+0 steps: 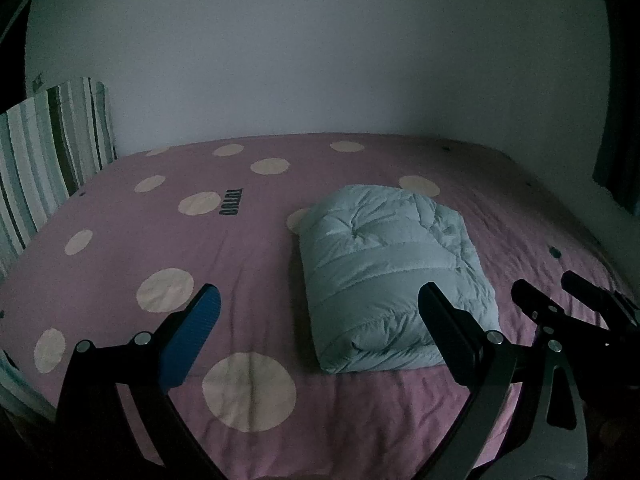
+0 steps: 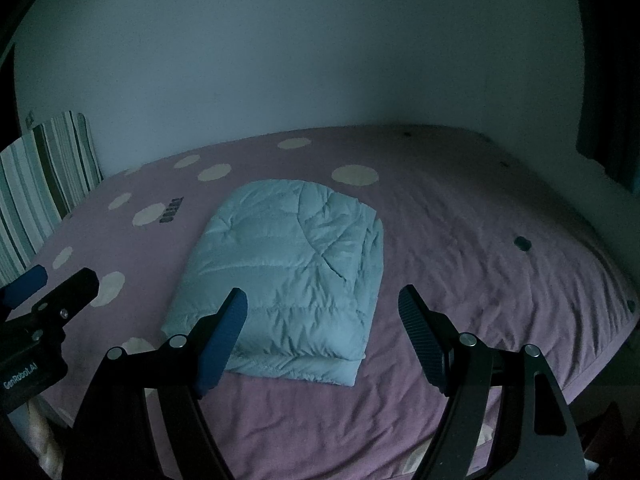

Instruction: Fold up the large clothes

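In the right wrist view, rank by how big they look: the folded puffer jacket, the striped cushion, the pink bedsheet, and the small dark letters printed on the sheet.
1. pink bedsheet
2. folded puffer jacket
3. striped cushion, partly cut off by the frame edge
4. dark letters

Jacket [image 2: 288, 268] was puffy quilted cloth with a slight sheen, bed [image 2: 460, 264] sheet was matt wrinkled cotton-like fabric, pillow [image 1: 44, 152] was matt striped cloth, and both grippers' jaws looked matt black hard plastic or metal with ribbed blue pads [image 1: 192, 340] and shiny metal pins.
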`<state>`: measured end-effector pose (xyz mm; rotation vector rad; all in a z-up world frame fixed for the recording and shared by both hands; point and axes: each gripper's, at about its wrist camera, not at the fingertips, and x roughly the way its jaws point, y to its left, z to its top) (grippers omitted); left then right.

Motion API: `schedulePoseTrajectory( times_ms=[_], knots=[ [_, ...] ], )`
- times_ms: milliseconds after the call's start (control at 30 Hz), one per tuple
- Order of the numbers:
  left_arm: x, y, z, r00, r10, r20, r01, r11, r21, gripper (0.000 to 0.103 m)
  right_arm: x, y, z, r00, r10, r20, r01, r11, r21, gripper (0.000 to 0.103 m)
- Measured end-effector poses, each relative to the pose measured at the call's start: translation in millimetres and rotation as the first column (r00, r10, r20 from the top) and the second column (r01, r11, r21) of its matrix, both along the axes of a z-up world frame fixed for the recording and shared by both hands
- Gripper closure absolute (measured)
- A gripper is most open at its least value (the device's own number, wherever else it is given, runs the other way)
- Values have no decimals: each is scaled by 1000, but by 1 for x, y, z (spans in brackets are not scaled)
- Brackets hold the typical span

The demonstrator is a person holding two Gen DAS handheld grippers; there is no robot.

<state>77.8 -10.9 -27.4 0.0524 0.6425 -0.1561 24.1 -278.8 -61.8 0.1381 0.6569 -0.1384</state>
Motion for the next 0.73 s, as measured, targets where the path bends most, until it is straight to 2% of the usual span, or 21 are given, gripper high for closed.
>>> schedulePoseTrajectory(
  times_ms=[200, 367, 500, 733],
  knots=[
    [5, -4, -9, 999, 30, -37, -29, 999, 26, 2, 2, -1, -5, 1000, 2, -10, -2, 1000, 4, 26],
    [11, -3, -21, 995, 15, -99, -15, 1000, 5, 2, 4, -2, -9, 1000, 5, -19, -5, 1000, 9, 26],
    [12, -6, -23, 997, 39, -69, -36, 998, 42, 2, 6, -5, -10, 1000, -2, -19, 3, 1000, 14, 26],
    [23, -2, -32, 995, 45, -88, -39, 997, 73, 2, 12, -21, -14, 999, -32, -20, 33, 999, 24, 26]
  ],
)
